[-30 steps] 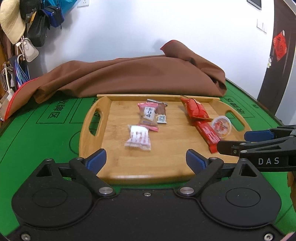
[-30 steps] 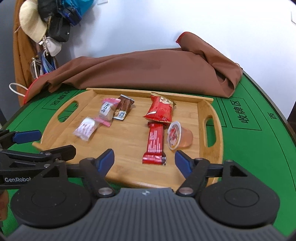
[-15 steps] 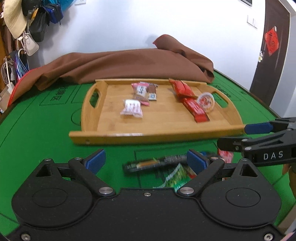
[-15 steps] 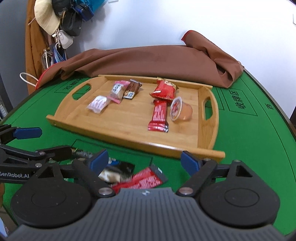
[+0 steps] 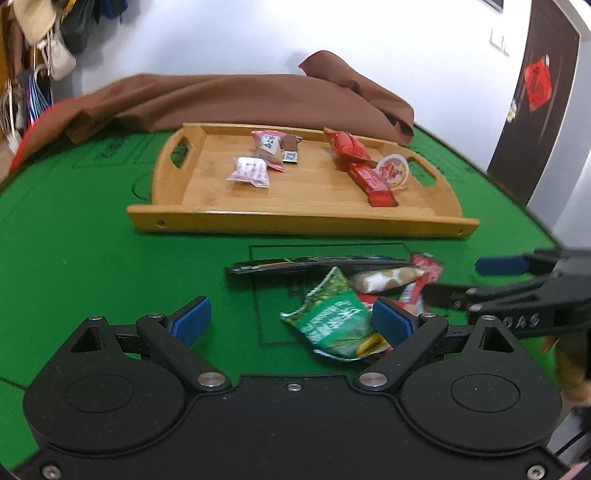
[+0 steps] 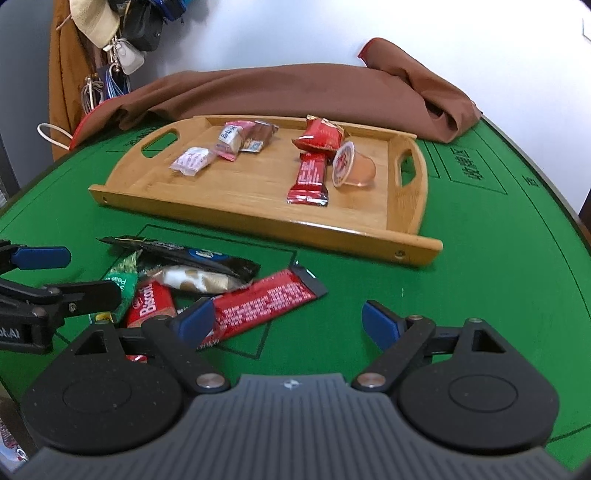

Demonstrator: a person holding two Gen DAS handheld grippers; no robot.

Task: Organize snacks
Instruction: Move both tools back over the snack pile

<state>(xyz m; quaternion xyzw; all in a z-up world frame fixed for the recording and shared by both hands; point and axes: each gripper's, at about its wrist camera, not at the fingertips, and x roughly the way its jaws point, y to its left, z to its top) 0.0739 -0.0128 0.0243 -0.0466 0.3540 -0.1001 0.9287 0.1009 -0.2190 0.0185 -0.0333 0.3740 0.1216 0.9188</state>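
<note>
A wooden tray lies on the green table with several snacks in it: a white-pink packet, a red bar and a jelly cup. In front of the tray lies a loose pile: a green packet, a long black packet, a cream packet, a red biscuit pack and a long red bar. My left gripper is open just short of the pile, beside the green packet. My right gripper is open, its left fingertip over the long red bar.
A brown cloth is heaped behind the tray. Bags and a hat hang at the far left. A dark door stands at the right. Bare green felt spreads to the right of the pile.
Both grippers have drawn back from over the tray toward the near side and sunk a little. The loose pile in front of the tray has come into view beneath them.
</note>
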